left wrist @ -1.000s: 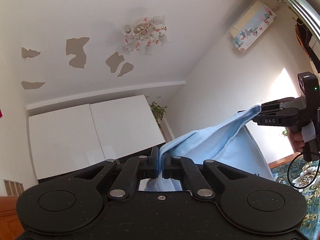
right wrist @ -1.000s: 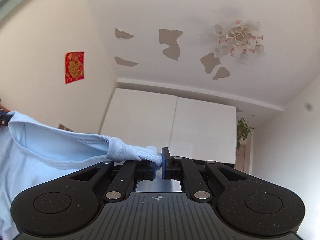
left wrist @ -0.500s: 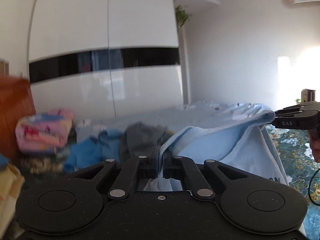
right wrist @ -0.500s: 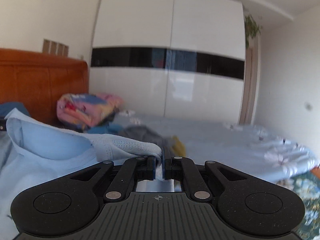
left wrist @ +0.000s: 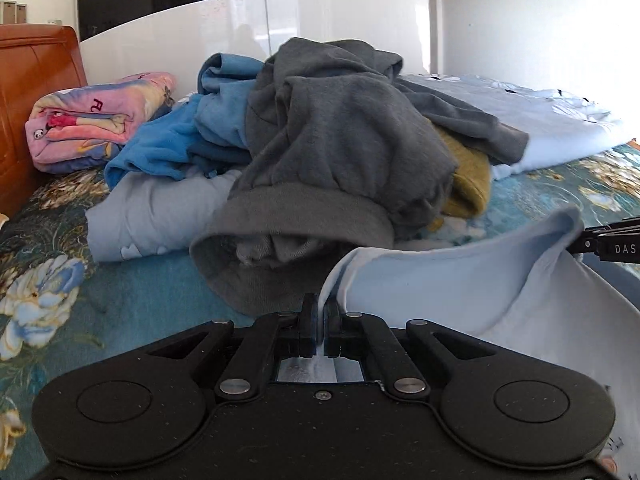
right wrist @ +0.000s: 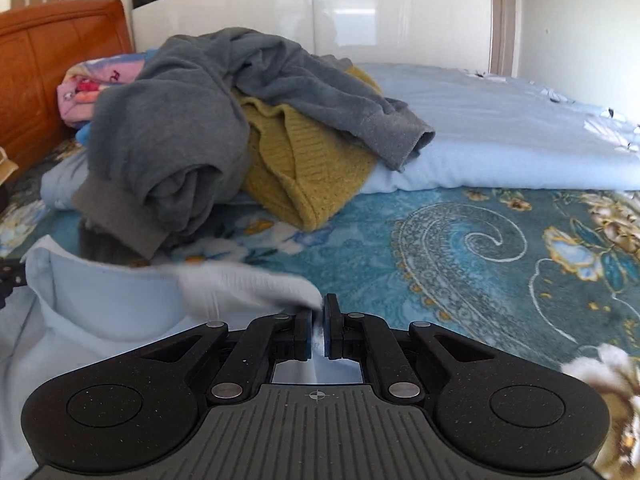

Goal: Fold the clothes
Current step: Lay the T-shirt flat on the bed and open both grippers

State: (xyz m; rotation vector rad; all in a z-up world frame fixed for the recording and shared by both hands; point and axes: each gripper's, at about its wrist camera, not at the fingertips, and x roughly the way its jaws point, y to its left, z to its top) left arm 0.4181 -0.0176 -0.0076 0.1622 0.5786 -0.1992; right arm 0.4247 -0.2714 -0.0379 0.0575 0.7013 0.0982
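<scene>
We hold a pale blue shirt [left wrist: 460,276] stretched between our two grippers, low over the near edge of the bed [right wrist: 460,240]. Our left gripper [left wrist: 319,312] is clamped tight on one edge, our right gripper [right wrist: 318,320] pinched on the other. Behind it a grey sweatshirt [left wrist: 332,140], yellow knit [right wrist: 304,160] and blue clothes [left wrist: 168,148] pile near the headboard [right wrist: 36,80].

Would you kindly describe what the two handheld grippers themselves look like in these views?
The left gripper is matte black with two round discs, silver rivets and scissor-like linkage arms. The right gripper is built alike, with a ribbed grey plate bearing a crosshair mark and blue pads. Seen from the left wrist, its side reads "DAS" in white. No cables or sleeves show.
</scene>
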